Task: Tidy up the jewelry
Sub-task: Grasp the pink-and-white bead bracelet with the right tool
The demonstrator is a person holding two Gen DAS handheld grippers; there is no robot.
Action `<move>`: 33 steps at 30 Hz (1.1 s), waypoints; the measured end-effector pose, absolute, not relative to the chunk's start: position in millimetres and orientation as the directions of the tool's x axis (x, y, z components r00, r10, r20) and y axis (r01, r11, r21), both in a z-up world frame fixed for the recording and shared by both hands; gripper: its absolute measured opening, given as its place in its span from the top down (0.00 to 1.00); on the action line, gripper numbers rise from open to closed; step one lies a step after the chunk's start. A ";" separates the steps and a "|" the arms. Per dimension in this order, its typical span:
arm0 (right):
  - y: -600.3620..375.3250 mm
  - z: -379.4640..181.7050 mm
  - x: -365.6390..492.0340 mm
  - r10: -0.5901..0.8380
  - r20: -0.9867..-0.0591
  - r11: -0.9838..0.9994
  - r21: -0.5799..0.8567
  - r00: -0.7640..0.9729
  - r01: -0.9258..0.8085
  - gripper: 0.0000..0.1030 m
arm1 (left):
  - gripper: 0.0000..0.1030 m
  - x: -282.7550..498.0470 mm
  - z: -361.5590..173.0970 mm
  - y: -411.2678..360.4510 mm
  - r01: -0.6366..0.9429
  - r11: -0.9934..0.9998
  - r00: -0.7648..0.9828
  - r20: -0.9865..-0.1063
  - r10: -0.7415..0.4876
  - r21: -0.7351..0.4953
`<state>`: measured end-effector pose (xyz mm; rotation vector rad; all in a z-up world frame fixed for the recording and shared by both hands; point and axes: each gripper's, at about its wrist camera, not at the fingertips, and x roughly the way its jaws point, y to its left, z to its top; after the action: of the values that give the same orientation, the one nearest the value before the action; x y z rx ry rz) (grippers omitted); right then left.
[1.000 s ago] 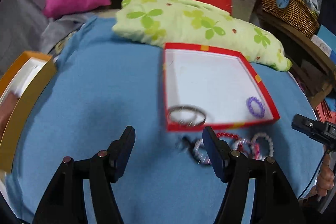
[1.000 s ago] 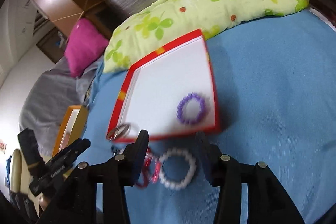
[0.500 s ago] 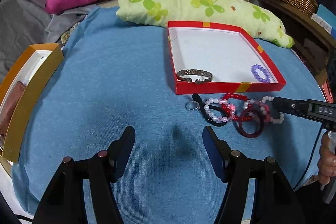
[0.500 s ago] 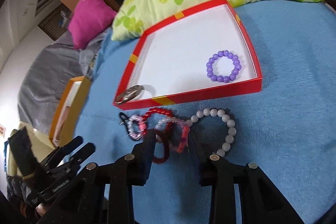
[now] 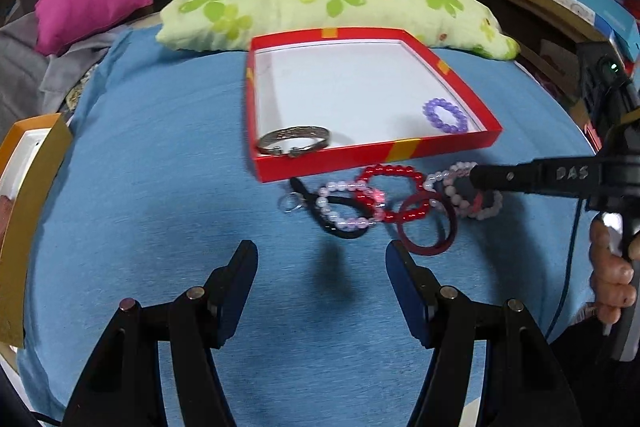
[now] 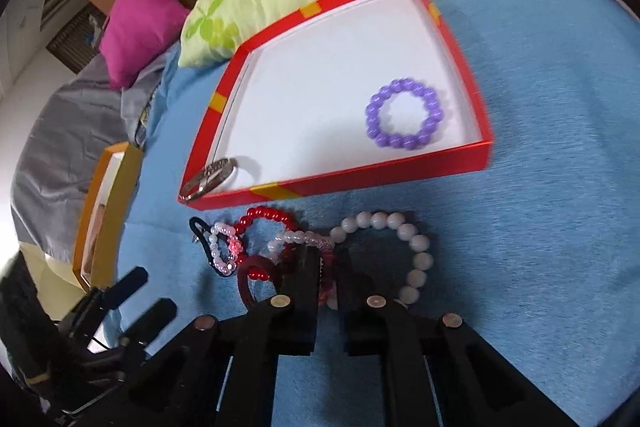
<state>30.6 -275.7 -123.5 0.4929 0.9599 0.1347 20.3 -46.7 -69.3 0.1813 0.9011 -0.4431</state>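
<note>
On right hand-held gripper (image 5: 480, 183) "DAS", nipping pink bracelet (image 6: 326, 267), left hand-held gripper (image 5: 322, 269) apart.

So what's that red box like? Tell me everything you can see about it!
The red box is a shallow, open tray that looks like cardboard, with low red walls, yellow stripes and a plain white inside. It lies flat on the blue cloth, its far edge near the green-leaf pillow. Inside, a silver bangle rests in the near left corner and a purple bead bracelet lies near the right wall. More bracelets are piled just outside its front wall. Neither gripper touches it.
</note>
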 end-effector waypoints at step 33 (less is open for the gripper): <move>-337.8 -105.5 0.6 0.304 -0.697 0.831 0.528 0.650 0.178 0.92 | 0.81 108.0 -86.8 -63.8 0.369 0.921 0.484 -0.820 -0.305 -0.125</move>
<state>0.6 -337.8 -105.5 0.6058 0.8745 0.0768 108.0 -63.8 -86.8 0.0716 0.9834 -0.4112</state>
